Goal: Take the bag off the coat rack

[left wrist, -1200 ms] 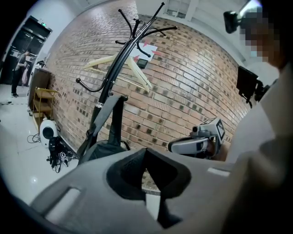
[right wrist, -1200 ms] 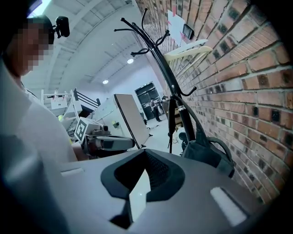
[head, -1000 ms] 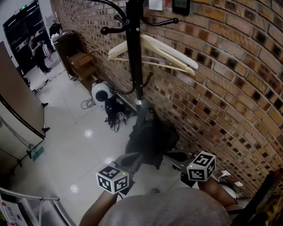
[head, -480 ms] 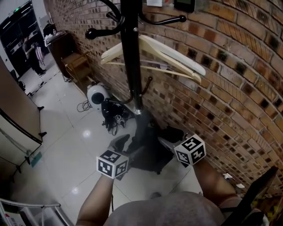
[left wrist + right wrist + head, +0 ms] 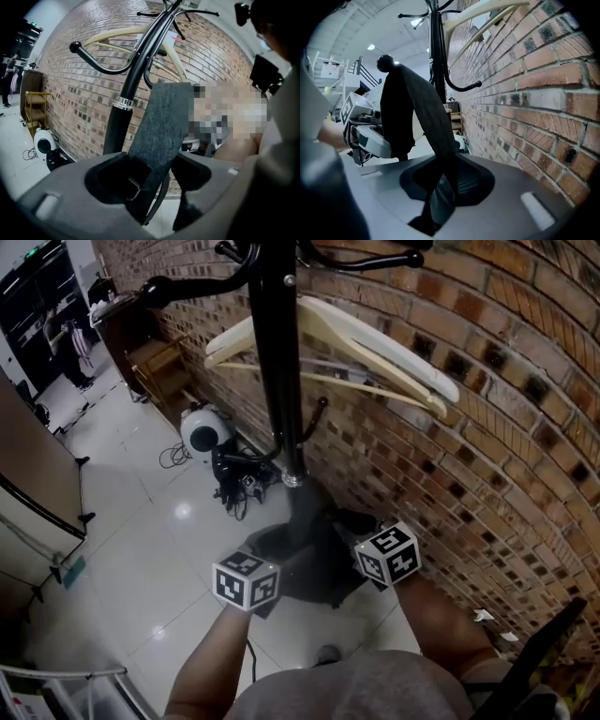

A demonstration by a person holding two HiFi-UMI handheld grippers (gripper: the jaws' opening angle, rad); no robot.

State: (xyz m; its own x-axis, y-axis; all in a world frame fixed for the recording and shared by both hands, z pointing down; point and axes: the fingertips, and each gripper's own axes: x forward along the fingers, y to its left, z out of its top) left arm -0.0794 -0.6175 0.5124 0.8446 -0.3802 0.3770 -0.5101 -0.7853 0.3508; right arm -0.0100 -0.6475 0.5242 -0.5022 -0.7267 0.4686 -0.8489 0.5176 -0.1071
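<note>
**Supervisor:** State the layout, largest item first.

**Operator:** The red-brown brick wall (image 5: 487,427) backs the black metal coat rack (image 5: 277,381), which stands just beside it. A pale wooden hanger (image 5: 375,343) hangs high on the rack and is not part of my job. The dark grey fabric bag (image 5: 314,563) hangs low against the pole, between my two grippers. It is carried by its grey woven strap (image 5: 426,117), which loops over a ball-tipped hook (image 5: 385,62).

**Supervisor:** Why one gripper on each side?

**Operator:** The strap forms a loop, so I judge that each run needs its own hold to lift the loop clear of the ball tip without it sliding sideways. The left gripper (image 5: 150,176) stands wide and is closing. One run of the strap lies between its jaws but is not pinched. The right gripper (image 5: 440,187) is narrower and also closing, and the other run drops straight into its gap. I cannot confirm that its pads are clamped on the strap.

**Supervisor:** Status?

**Operator:** The bag is on the rack and the grasp is in progress.
</note>
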